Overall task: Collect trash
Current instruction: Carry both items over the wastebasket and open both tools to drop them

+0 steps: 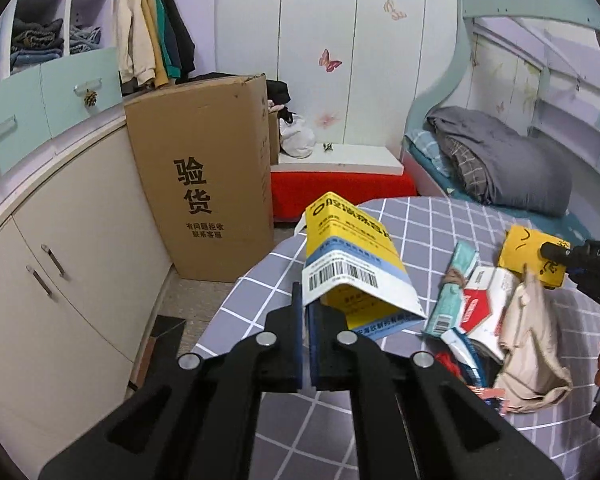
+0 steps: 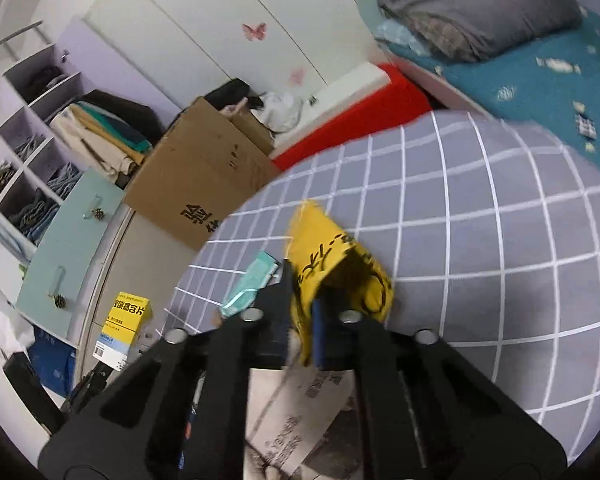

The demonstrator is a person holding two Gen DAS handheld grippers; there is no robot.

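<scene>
Even indoor light; fisheye-bent edges, right view blurred.

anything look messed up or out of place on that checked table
Yes. A heap of litter lies on the checked table: a crumpled beige bag, a torn red-and-white carton and a teal packet, overlapping in a jumble.

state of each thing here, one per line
left gripper: shut on the medicine box
medicine box: end flap open, lifted
right gripper: shut on the yellow packet
yellow packet: crumpled, pinched
cardboard carton: upright, top open
cupboard doors: closed
</scene>
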